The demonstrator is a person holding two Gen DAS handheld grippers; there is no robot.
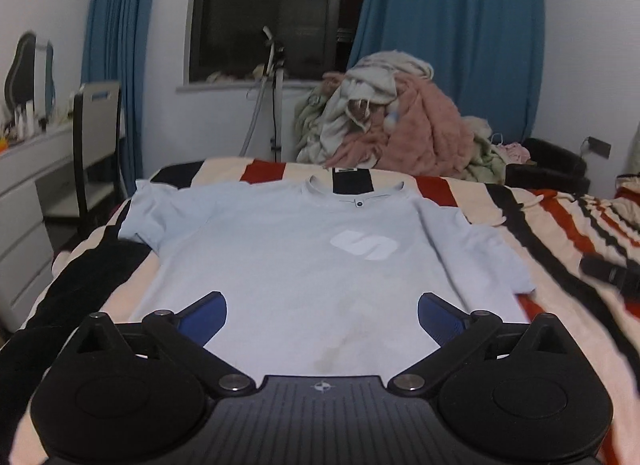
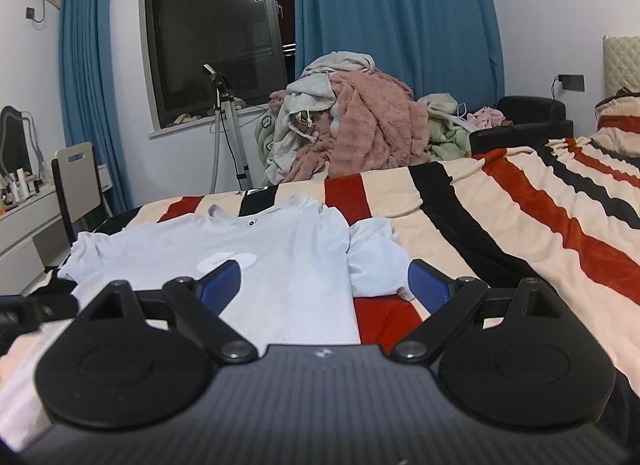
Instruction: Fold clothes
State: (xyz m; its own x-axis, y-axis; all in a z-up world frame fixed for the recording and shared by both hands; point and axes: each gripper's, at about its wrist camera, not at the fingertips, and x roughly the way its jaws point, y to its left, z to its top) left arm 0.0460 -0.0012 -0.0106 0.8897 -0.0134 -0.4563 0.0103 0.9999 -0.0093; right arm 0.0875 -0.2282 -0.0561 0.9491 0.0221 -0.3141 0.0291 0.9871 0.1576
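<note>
Light-blue T-shirt (image 1: pixel 304 265) spread face-up across striped blanket (image 2: pixel 500 225); left gripper (image 1: pixel 322 315) and right gripper (image 2: pixel 324 285) spread wide, empty, near hem. Best pinching both hem corners evenly.

A big white "S"-like logo (image 1: pixel 367 245) sits on the shirt (image 1: pixel 280 265) chest, ahead of the tongs; the neck tag is unreadable.
</note>
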